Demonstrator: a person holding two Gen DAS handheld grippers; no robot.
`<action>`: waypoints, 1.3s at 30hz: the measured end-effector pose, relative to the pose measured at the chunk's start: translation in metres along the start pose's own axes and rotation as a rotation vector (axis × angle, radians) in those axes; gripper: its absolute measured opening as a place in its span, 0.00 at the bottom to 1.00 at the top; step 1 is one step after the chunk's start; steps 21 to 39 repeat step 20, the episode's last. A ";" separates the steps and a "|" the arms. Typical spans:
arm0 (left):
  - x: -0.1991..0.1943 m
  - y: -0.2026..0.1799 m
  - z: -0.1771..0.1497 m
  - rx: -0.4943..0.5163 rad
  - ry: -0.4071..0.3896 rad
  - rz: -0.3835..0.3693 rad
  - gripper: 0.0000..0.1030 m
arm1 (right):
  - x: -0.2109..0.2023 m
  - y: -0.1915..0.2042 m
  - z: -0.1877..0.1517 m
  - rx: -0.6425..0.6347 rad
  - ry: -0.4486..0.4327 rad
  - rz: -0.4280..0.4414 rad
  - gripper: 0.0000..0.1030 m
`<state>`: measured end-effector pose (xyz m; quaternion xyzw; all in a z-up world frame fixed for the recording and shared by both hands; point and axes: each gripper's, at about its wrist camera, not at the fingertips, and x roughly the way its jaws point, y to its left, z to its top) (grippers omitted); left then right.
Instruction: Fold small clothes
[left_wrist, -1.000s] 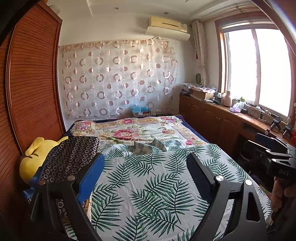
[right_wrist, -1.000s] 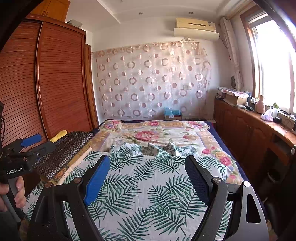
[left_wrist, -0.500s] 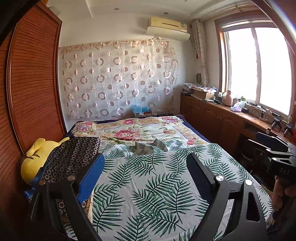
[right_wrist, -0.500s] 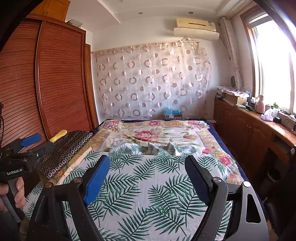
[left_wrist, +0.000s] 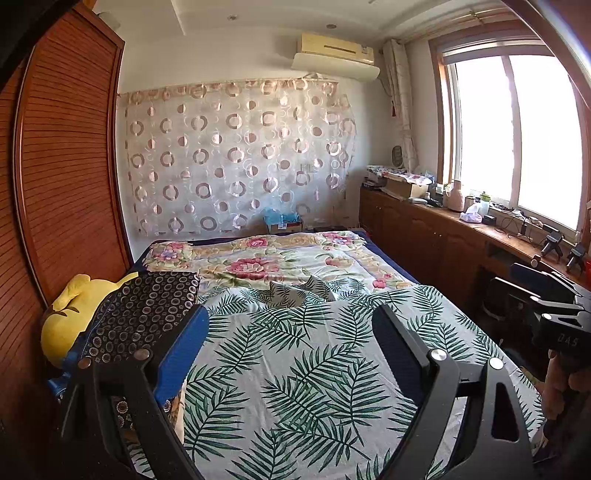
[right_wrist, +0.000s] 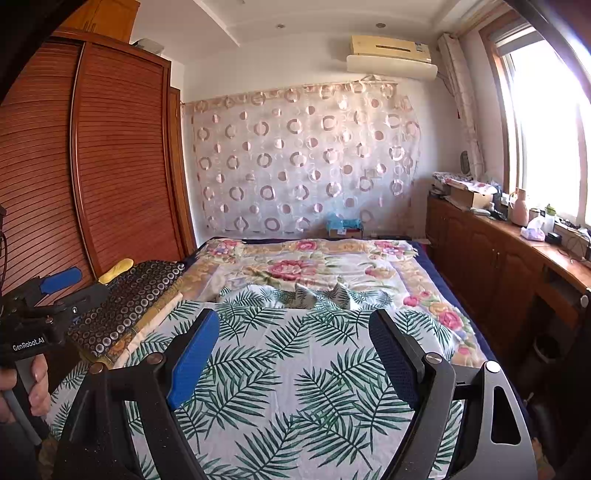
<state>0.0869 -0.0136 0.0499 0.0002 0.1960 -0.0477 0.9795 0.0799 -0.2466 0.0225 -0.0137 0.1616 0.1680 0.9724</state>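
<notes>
Fingers wide apart, empty | left gripper (left_wrist: 291, 339) | right gripper (right_wrist: 293, 343)

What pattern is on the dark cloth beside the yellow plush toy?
Small pale rings on the dark cloth, clearest in the left wrist view.

My right gripper (right_wrist: 291, 354) hangs over the white bedsheet printed with green palm leaves (right_wrist: 295, 387), its blue-padded jaws wide apart with nothing between them. Beyond lies a floral quilt (right_wrist: 306, 266). At the left edge my other hand (right_wrist: 26, 387) grips the left gripper (right_wrist: 48, 291), beside a dark circle-patterned cloth (right_wrist: 129, 299) along the reddish slatted wooden wardrobe (right_wrist: 92, 166).
</notes>
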 end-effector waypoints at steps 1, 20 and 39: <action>0.000 0.001 0.000 -0.001 0.000 0.000 0.88 | 0.000 -0.001 0.000 0.000 0.001 0.000 0.82; 0.000 0.001 -0.001 0.000 0.000 -0.002 0.88 | -0.001 -0.005 0.002 -0.004 0.005 0.003 0.82; 0.000 0.001 -0.001 0.000 0.000 -0.002 0.88 | -0.001 -0.005 0.002 -0.004 0.005 0.003 0.82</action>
